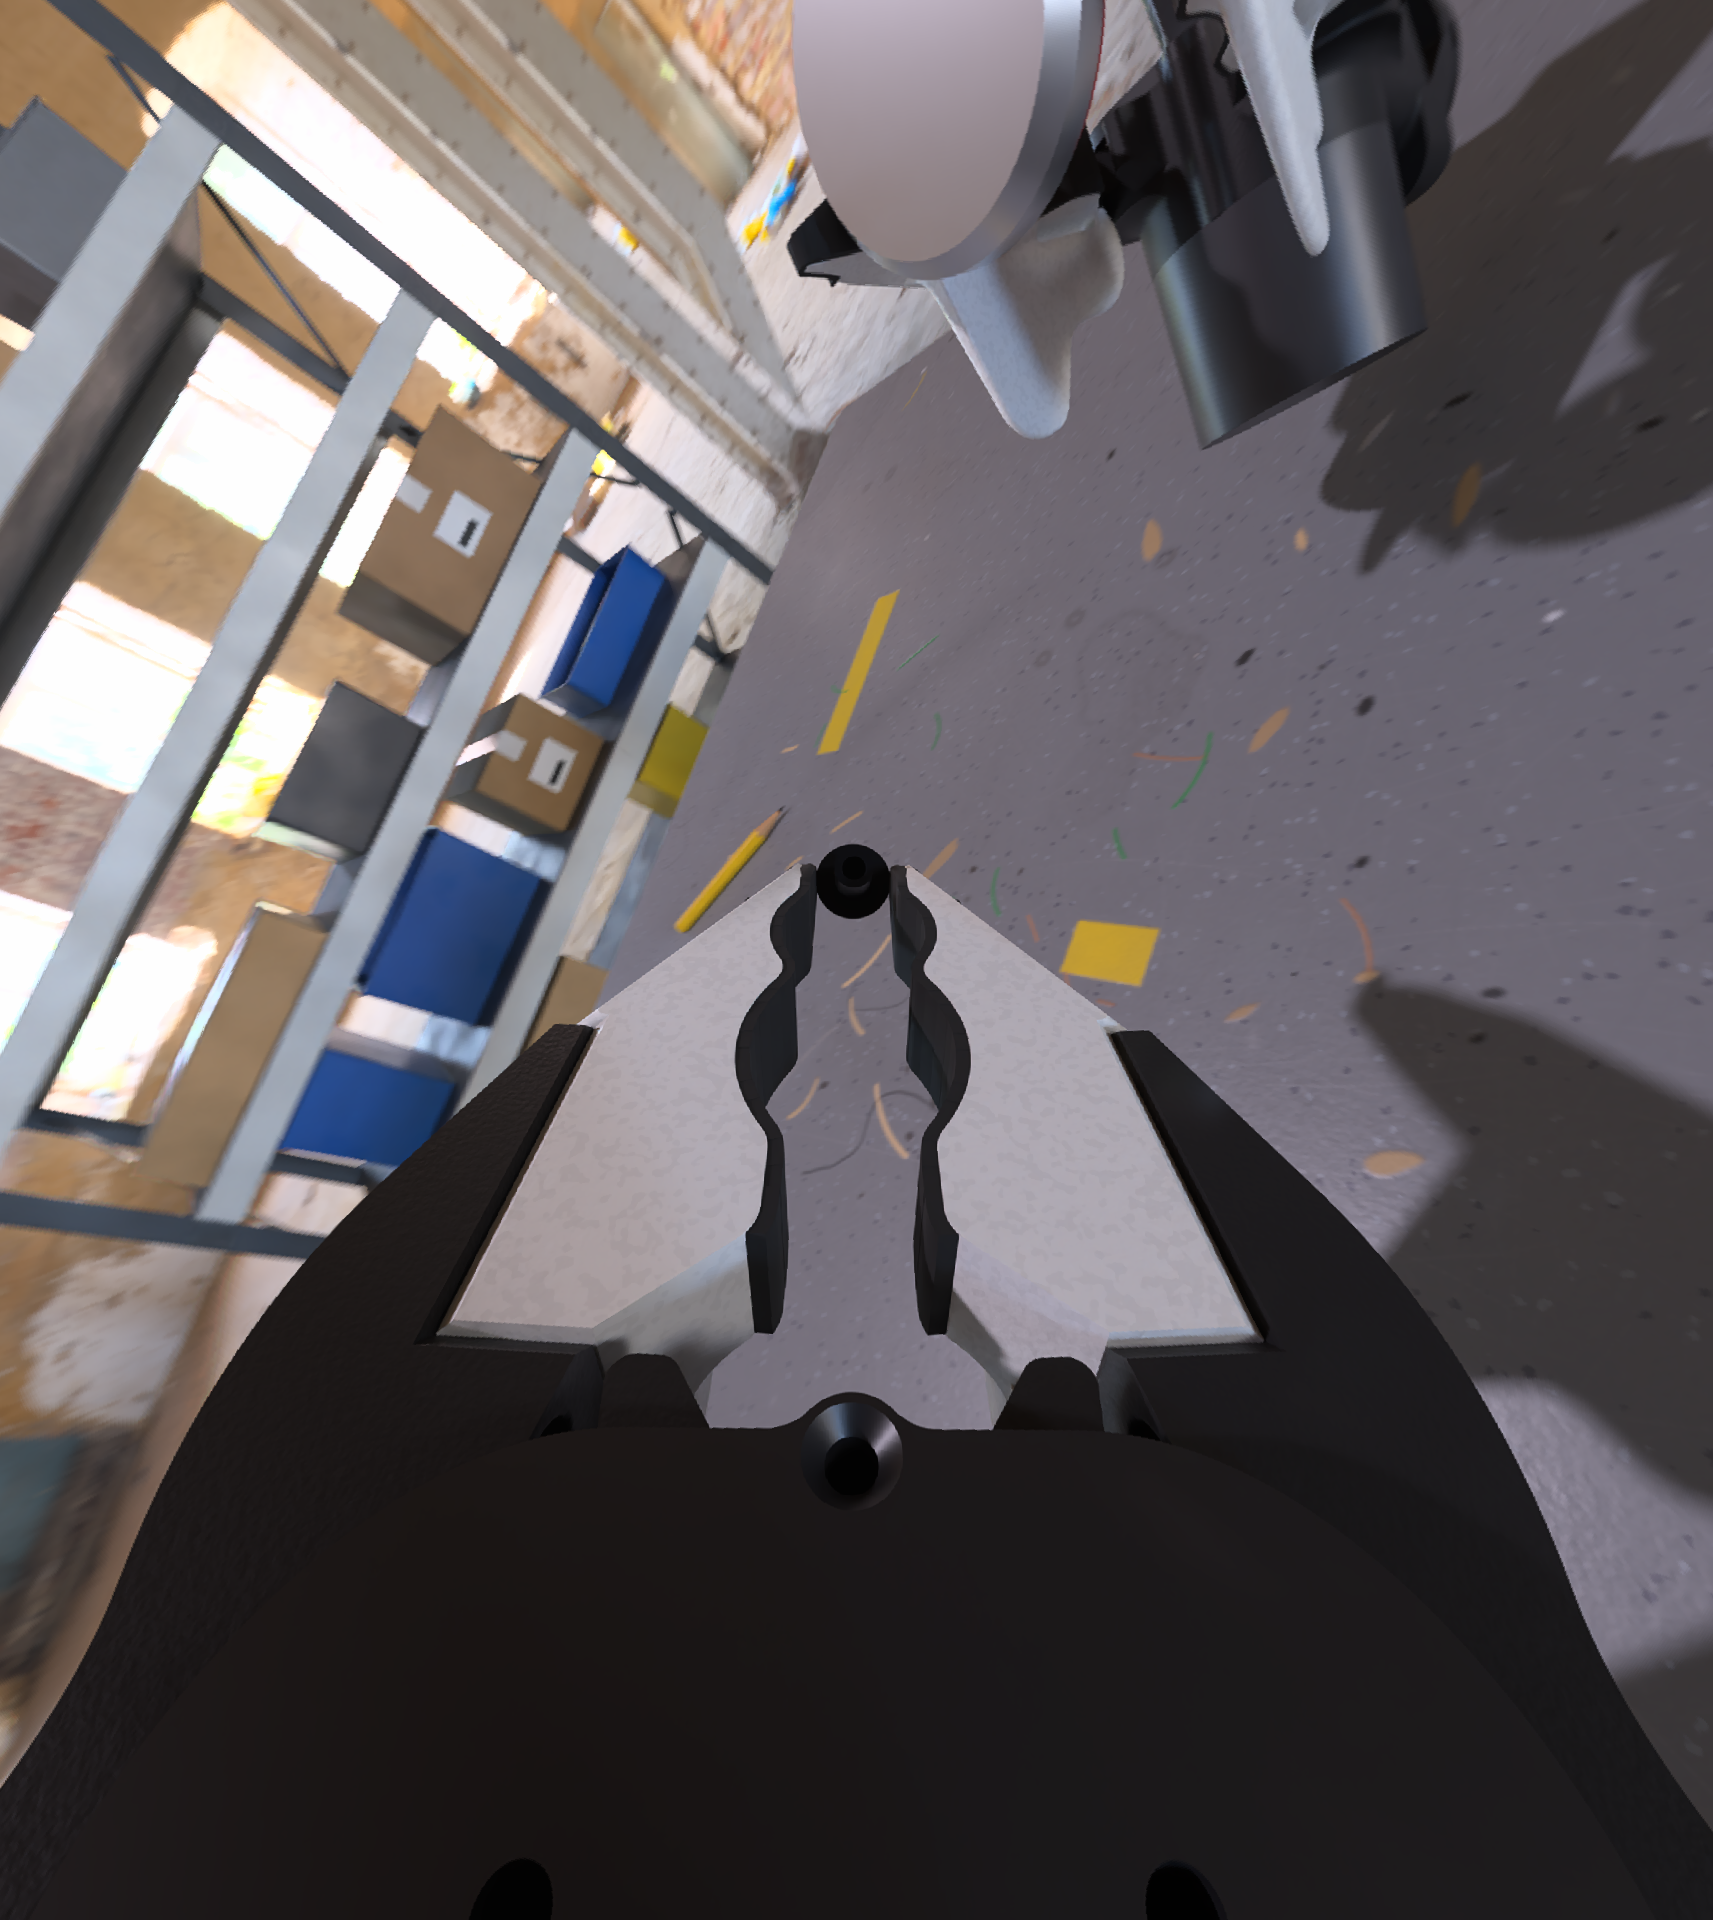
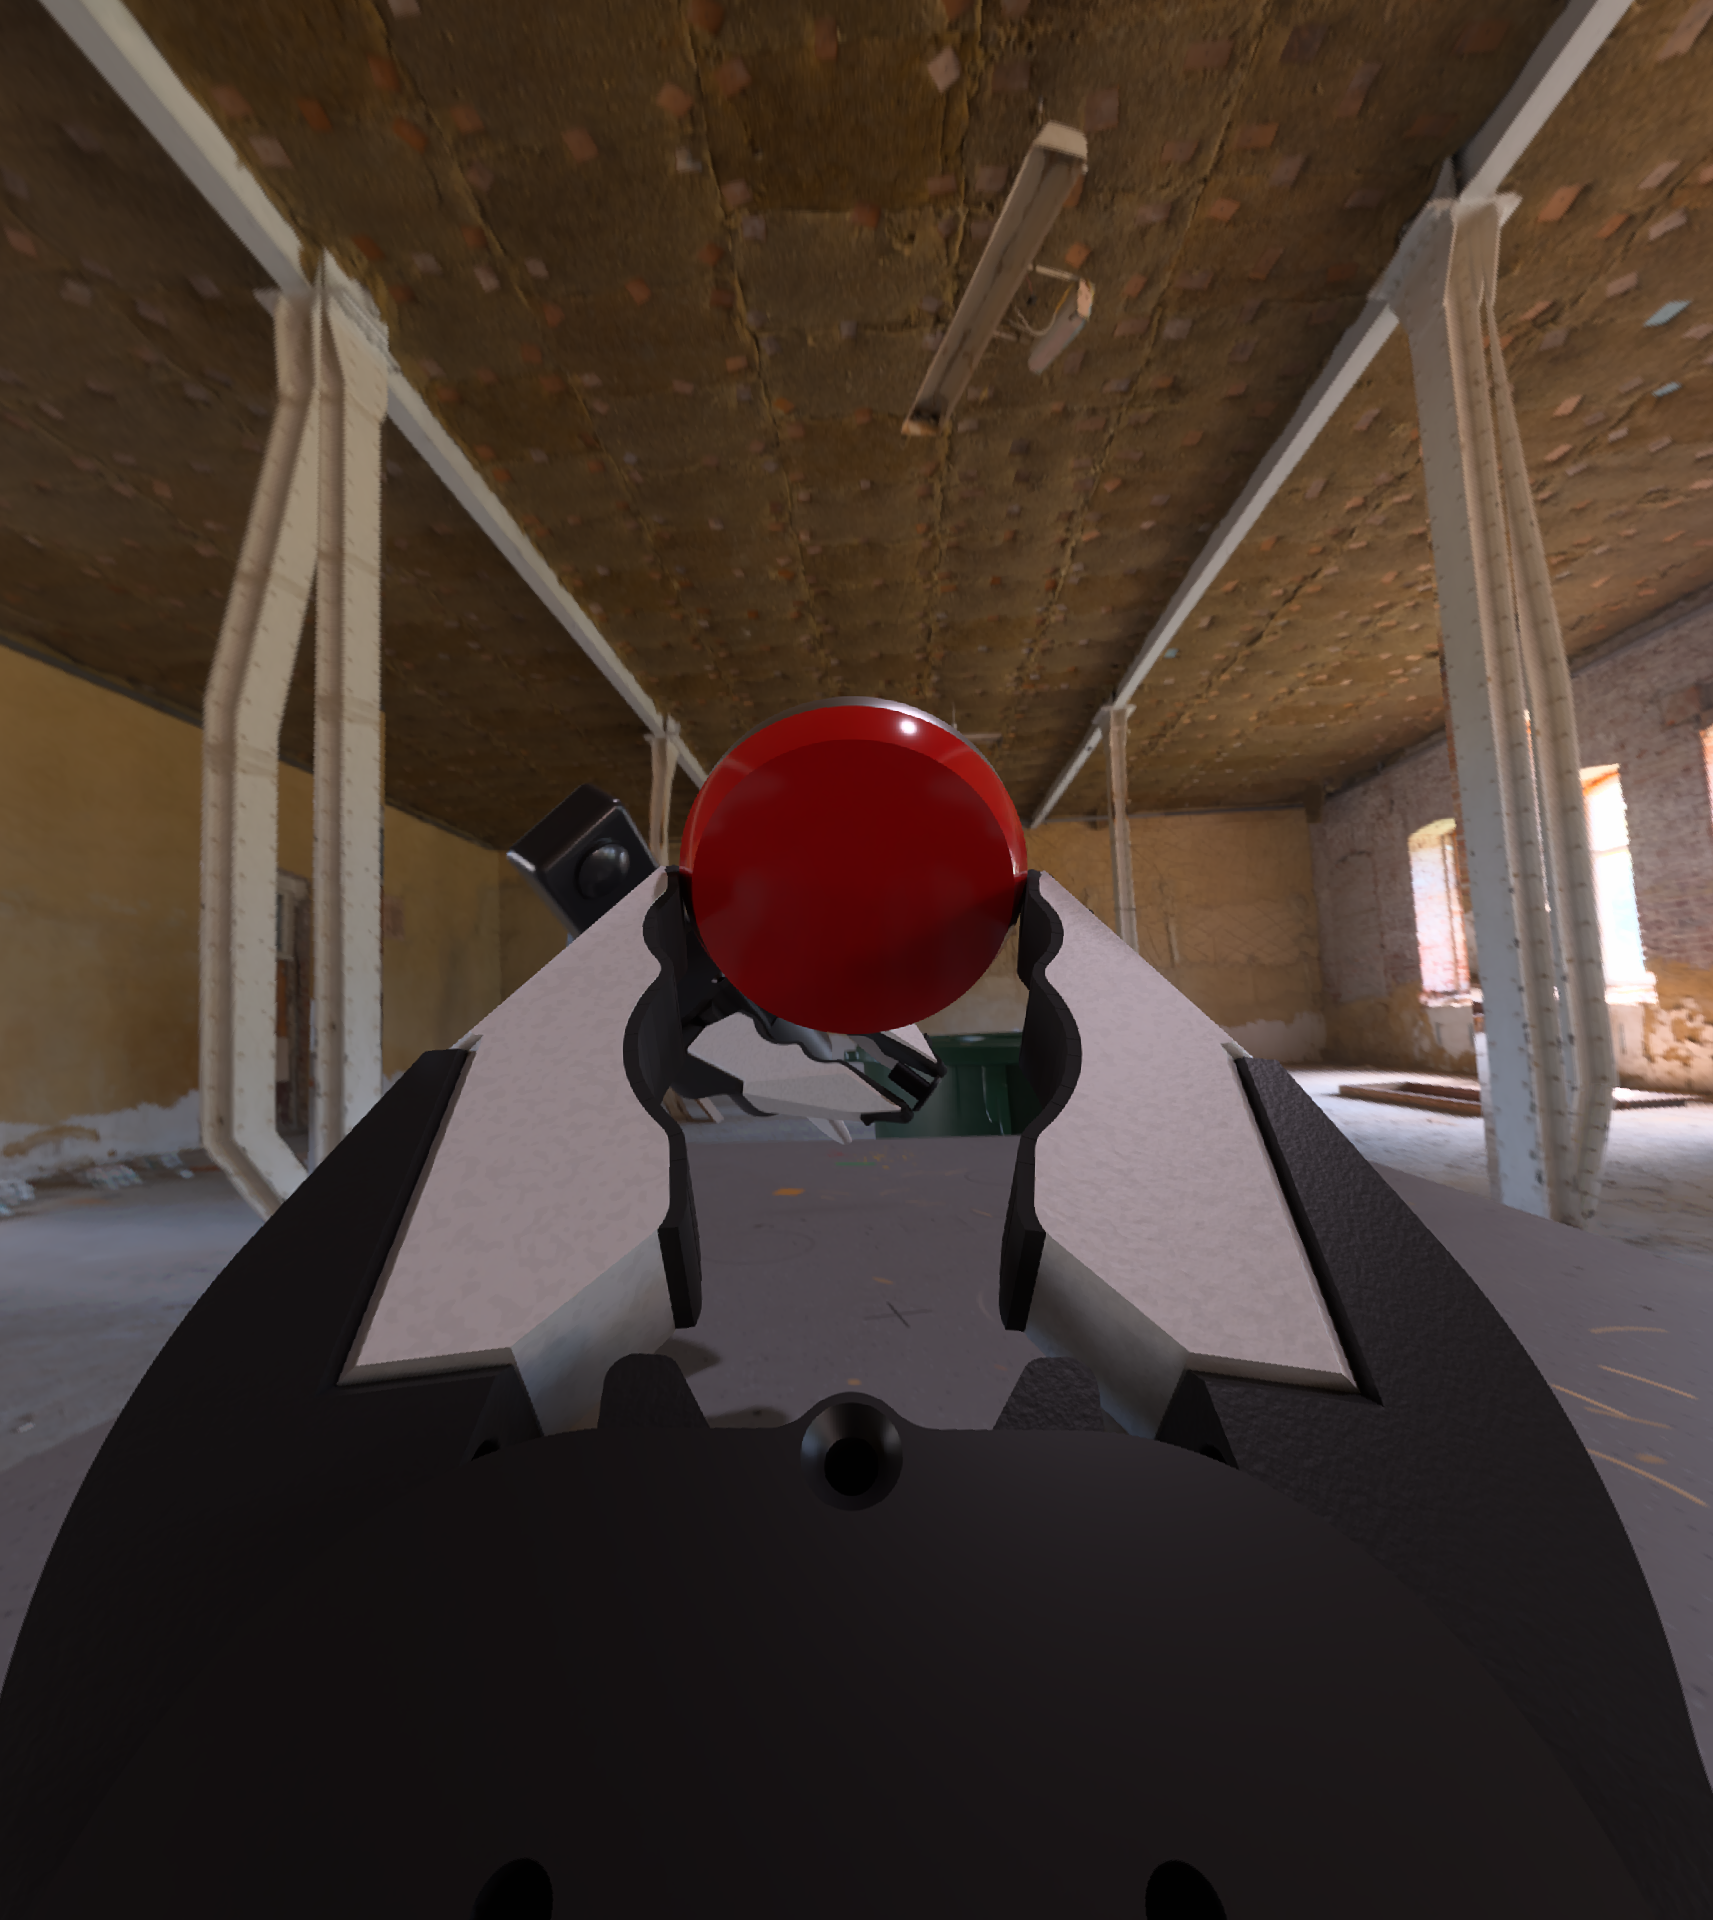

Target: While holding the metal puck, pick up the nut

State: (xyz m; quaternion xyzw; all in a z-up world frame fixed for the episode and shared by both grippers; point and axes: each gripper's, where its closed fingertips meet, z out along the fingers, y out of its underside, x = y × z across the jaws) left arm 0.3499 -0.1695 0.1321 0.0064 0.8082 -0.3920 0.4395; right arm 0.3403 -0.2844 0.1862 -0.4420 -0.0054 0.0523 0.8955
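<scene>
In the left wrist view, my left gripper is closed on a small black nut held between its fingertips above the grey speckled tabletop. My right gripper is shut on the metal puck, whose glossy red face fills the gap between its fingertips. In the left wrist view the puck shows a pale face and a metal rim at the top, held by the right gripper. The left gripper shows behind the puck in the right wrist view; the nut is not visible there.
A yellow pencil and yellow tape pieces lie on the tabletop. A metal rack with cardboard and blue boxes stands to the left. A dark green bin stands beyond the table. White pillars line the hall.
</scene>
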